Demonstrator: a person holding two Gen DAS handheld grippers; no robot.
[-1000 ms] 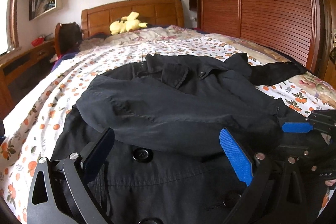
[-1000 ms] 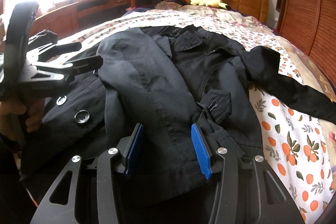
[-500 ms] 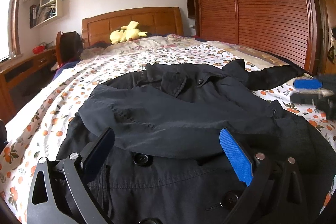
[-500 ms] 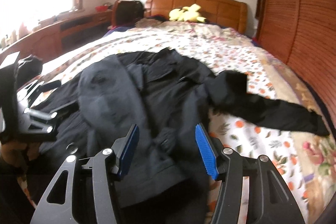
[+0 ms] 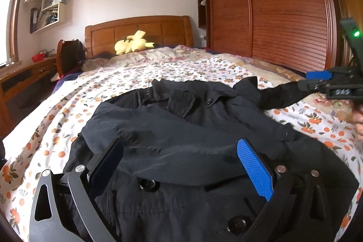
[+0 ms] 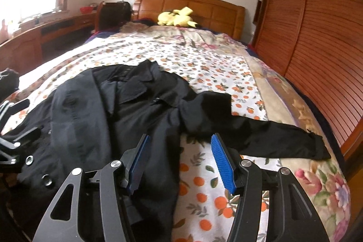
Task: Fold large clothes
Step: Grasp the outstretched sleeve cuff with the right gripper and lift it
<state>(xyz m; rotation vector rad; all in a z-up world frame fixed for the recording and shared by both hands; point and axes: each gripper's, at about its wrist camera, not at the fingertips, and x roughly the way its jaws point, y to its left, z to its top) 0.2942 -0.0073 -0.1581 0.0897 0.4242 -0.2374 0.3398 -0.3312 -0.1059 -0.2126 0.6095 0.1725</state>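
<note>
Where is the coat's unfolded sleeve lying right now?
In the right wrist view the sleeve stretches out flat to the right of the black coat, across the floral bedspread, toward the wooden wardrobe.

The bed point(image 6: 226, 74) has a cover with orange fruit print. On it lies a black coat point(image 6: 127, 110), one sleeve point(image 6: 272, 135) spread to the side. A yellow plush toy point(image 6: 175, 19) lies by the headboard.

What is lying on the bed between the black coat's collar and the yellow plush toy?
Only bedding: in the right wrist view, the orange-print sheet and a crumpled floral quilt separate the collar from the plush toy.
</note>
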